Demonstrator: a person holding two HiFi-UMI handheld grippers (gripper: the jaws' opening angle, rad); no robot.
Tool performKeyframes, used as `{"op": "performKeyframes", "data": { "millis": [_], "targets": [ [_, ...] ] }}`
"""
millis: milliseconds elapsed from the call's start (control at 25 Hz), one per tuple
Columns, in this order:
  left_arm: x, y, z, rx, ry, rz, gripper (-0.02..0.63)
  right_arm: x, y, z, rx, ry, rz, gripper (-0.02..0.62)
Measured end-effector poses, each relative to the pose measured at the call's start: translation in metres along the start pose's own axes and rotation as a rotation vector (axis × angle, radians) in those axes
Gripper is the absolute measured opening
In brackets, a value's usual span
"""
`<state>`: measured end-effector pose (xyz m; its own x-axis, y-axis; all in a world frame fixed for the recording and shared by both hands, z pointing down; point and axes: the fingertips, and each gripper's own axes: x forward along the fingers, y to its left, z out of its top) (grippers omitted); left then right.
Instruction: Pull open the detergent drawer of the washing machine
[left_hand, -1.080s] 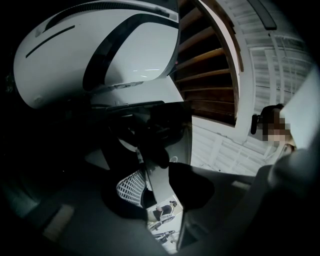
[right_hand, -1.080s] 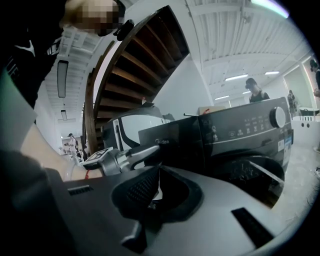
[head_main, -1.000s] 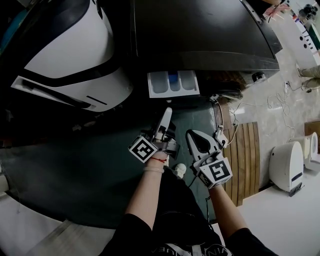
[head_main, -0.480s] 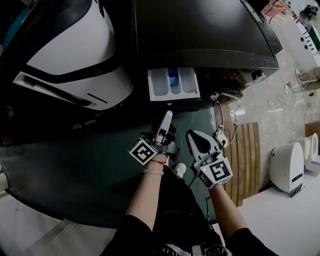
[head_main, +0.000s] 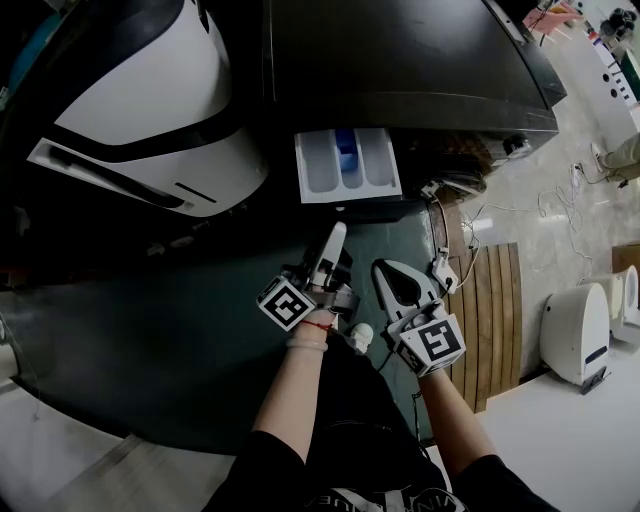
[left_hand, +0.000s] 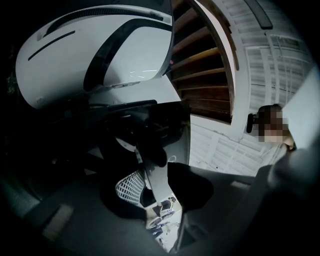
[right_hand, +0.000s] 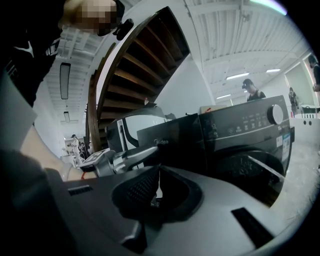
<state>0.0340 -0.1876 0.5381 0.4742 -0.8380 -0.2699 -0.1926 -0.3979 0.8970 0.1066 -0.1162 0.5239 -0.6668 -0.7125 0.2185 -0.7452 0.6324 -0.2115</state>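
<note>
The dark washing machine (head_main: 400, 60) fills the top of the head view. Its white detergent drawer (head_main: 348, 165) stands pulled out from the front, showing its compartments and a blue insert. My left gripper (head_main: 338, 232) points up at the drawer from just below, a short gap away, touching nothing. Its jaws stand apart and hold nothing (left_hand: 157, 187). My right gripper (head_main: 385, 270) hangs beside it to the right, with its pads together and empty (right_hand: 157, 187). The right gripper view also shows the left gripper (right_hand: 125, 157) and the washer's control panel (right_hand: 250, 120).
A big white and black machine (head_main: 150, 110) stands left of the washer. A dark green mat (head_main: 180, 330) covers the floor under my arms. To the right are a wooden slat panel (head_main: 490, 320), a cable with a plug block (head_main: 445, 270) and a white appliance (head_main: 575, 335).
The head view has shifted a little, so slightly more of the drawer shows. Both grippers stay where they were.
</note>
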Motion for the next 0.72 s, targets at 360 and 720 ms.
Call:
{"op": "performKeyframes", "data": {
  "millis": [360, 720],
  "targets": [
    [-0.0031, -0.0042, -0.006, -0.004, 0.014, -0.009, 0.132, -0.004, 0.0004, -0.0036, -0.007, 0.002, 0.001, 0.012],
    [-0.0085, -0.0002, -0.0058, 0.008, 0.014, 0.001, 0.132, -0.0061, -0.002, -0.0043, 0.012, -0.001, -0.008, 0.012]
  ]
}}
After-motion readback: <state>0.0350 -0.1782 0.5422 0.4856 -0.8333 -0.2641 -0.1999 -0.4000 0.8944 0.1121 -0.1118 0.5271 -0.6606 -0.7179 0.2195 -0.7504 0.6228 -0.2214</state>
